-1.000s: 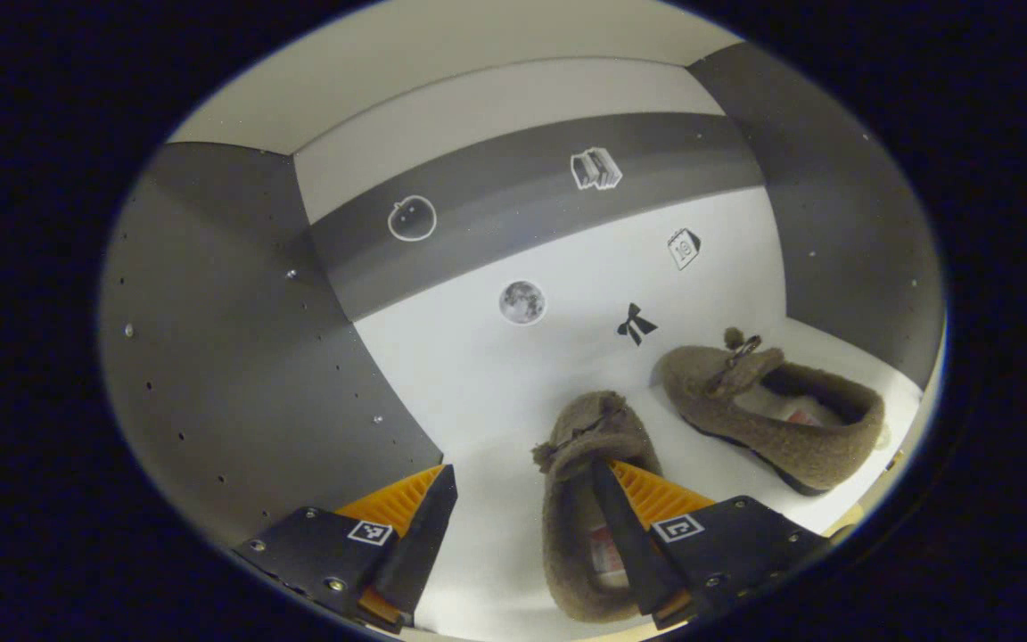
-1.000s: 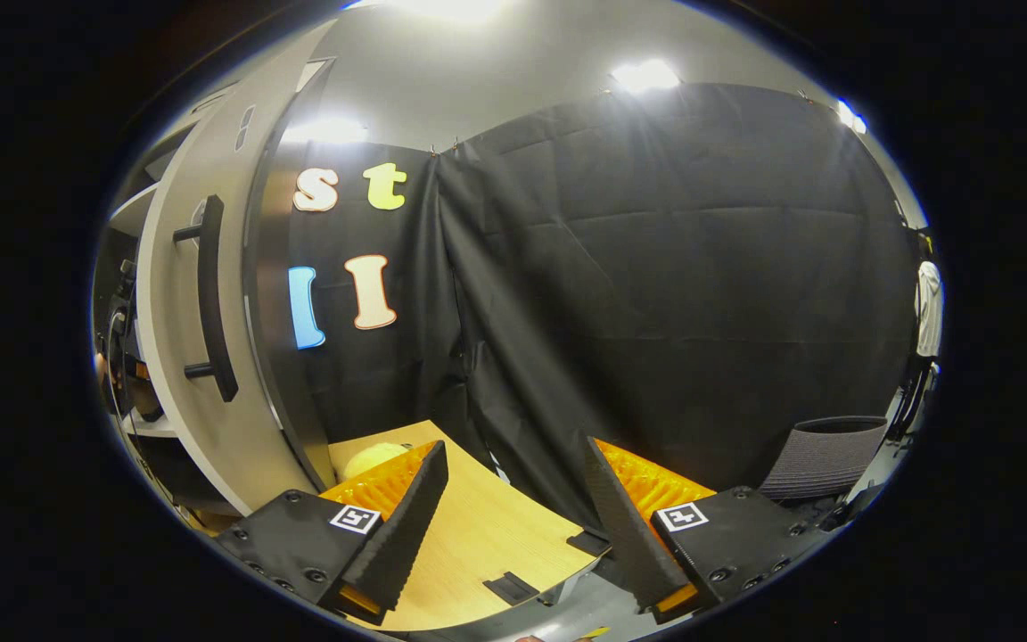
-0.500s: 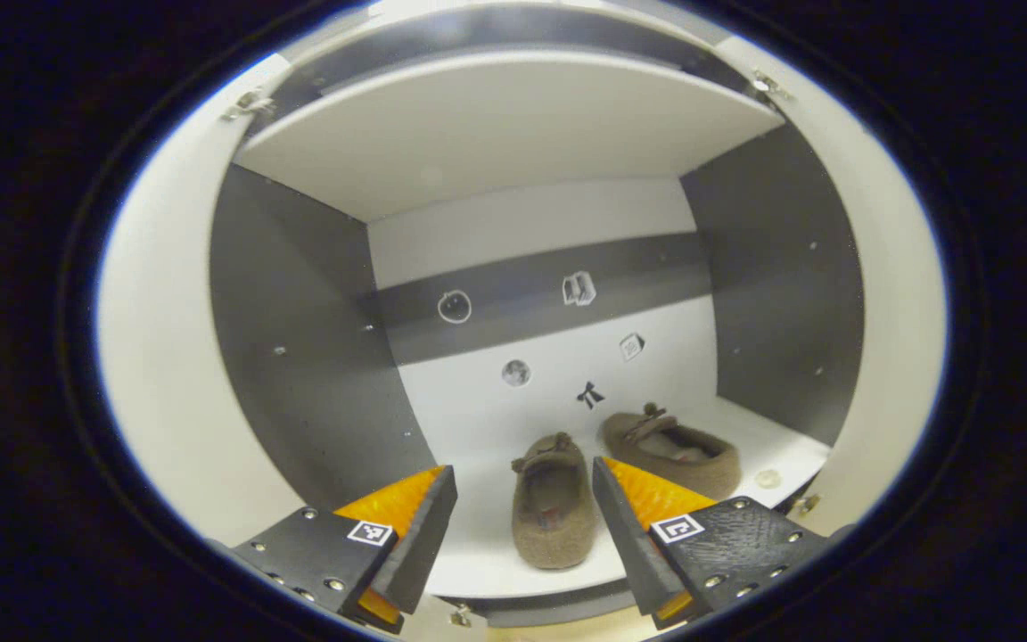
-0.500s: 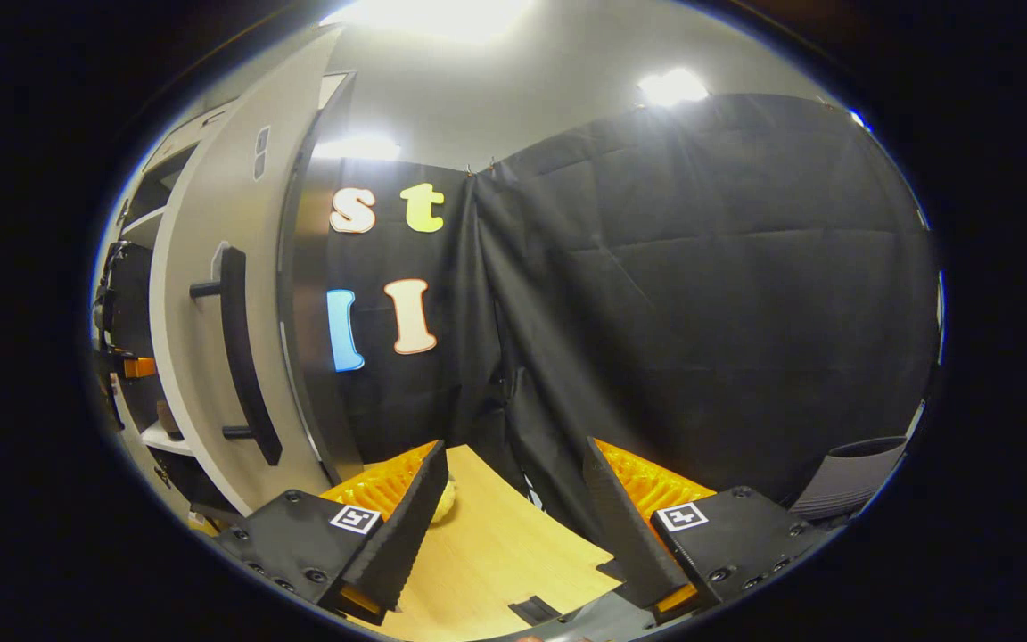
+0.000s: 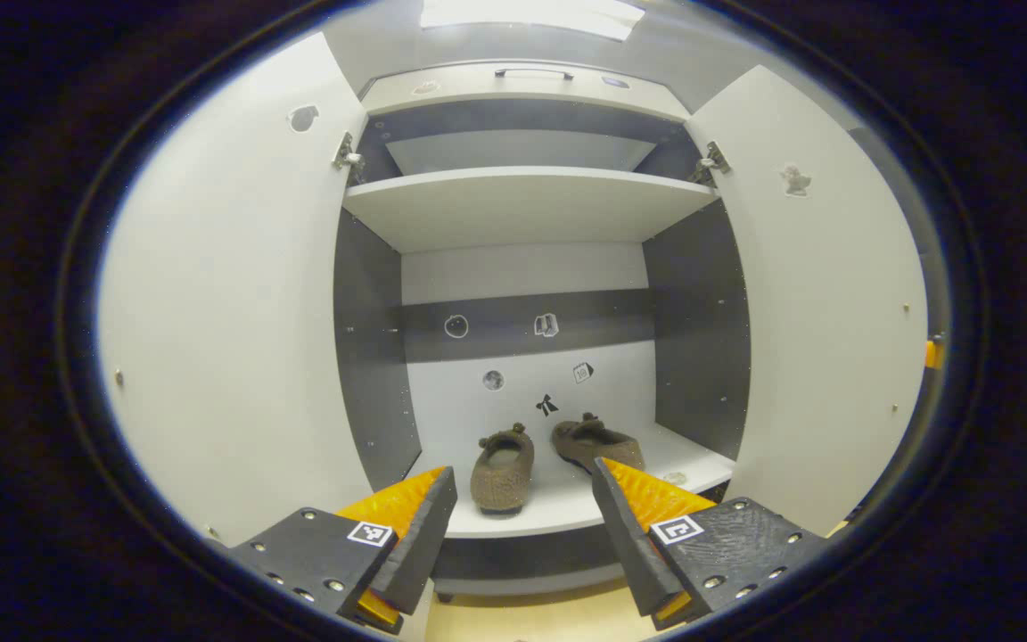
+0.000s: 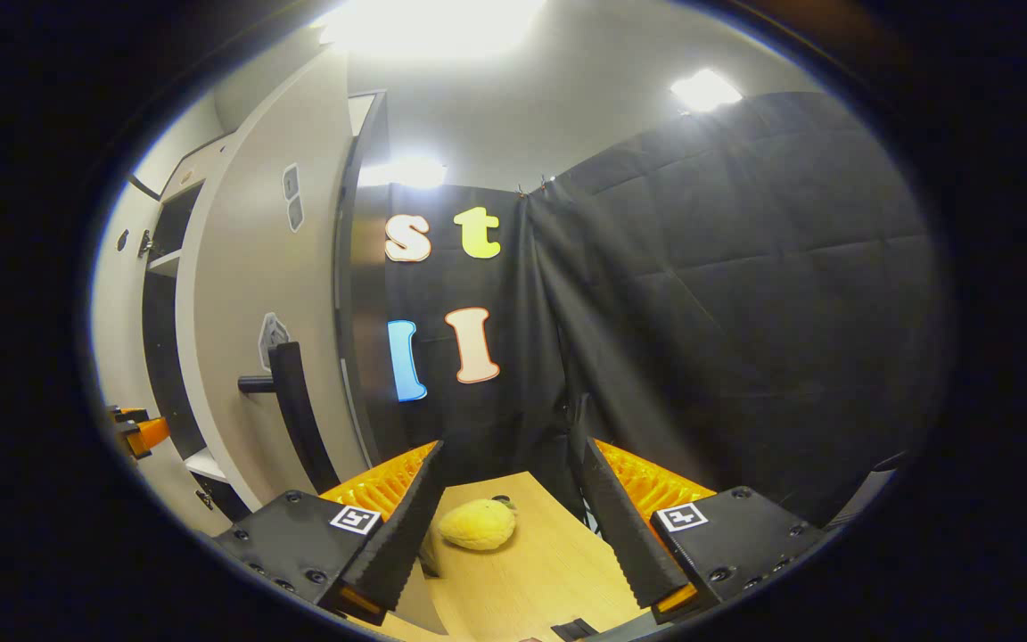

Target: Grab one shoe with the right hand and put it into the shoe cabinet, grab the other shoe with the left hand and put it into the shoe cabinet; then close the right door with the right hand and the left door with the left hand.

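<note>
The right shoe (image 5: 598, 443) in the shoe cabinet (image 5: 522, 205) is partly hidden behind a finger (image 5: 620, 526); its stickers are too small to identify.

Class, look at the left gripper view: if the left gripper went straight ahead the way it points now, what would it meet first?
Probably the nearer brown shoe on the cabinet's lower shelf: it lies between the open fingers of the left gripper, heel toward it. Depth is unclear, so the shelf's front edge might come first.

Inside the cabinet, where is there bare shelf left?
The white upper shelf looks bare. On the white lower shelf, free patches lie left of the two brown felt shoes, beside the grey left wall, and along the front edge; mid-shelf is crowded.
</note>
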Demonstrator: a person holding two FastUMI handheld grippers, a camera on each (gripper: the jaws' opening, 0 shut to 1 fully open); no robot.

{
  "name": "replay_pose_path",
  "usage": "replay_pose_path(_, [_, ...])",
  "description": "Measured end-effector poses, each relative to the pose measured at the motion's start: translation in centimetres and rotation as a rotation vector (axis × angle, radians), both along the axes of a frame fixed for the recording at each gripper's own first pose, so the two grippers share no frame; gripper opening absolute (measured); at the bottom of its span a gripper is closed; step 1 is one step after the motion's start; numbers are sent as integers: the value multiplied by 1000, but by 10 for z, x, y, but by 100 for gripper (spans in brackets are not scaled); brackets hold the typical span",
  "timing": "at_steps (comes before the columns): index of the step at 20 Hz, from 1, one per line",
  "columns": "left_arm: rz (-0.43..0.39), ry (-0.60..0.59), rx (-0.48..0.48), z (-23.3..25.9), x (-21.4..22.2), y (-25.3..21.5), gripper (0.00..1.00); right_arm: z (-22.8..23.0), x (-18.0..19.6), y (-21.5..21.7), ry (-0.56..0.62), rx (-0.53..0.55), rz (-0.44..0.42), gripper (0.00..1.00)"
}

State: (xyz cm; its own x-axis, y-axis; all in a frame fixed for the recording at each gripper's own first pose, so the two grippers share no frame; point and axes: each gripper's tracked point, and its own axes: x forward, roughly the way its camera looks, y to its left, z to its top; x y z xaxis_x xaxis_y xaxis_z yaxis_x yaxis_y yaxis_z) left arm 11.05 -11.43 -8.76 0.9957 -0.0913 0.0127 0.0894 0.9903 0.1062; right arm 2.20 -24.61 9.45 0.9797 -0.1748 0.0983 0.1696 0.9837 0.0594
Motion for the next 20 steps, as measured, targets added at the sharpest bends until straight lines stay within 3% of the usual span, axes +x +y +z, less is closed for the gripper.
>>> replay_pose_path(2, [32, -7, 29, -10, -17, 8, 96, 6, 7, 7, -6, 2, 42, 96])
replay_pose_path(3, [37, -2, 24, -16, -26, 9, 96, 9, 11, 9, -8, 6, 66, 92])
replay_pose_path(5, [47, 23, -27, -27, -42, 10, 96, 17, 19, 13, -18, 15, 113, 93])
replay_pose_path(6, [54, 32, -47, -31, -50, 10, 89, 19, 22, 13, -21, 19, 130, 92])
replay_pose_path(7, [76, 34, -57, -34, -58, 12, 89, 21, 25, 14, -20, 23, 145, 96])
replay_pose_path(11, [191, 59, -79, -45, -83, 20, 89, 22, 38, 21, -2, 20, 229, 96])
replay_pose_path(12, [214, 58, -88, -45, -88, 20, 89, 22, 40, 23, 2, 12, 250, 92])
replay_pose_path(14, [247, 55, -99, -44, -93, 20, 88, 26, 43, 34, -2, -1, 309, 96])
replay_pose_path(15, [265, 53, -99, -43, -95, 21, 88, 26, 45, 39, 0, -5, 335, 92])
replay_pose_path(19, [275, 54, -83, -37, -101, 21, 89, 27, 44, 40, 15, -8, 338, 96])
replay_pose_path(20, [272, 54, -78, -36, -100, 22, 89, 26, 43, 42, 18, -7, 333, 92])
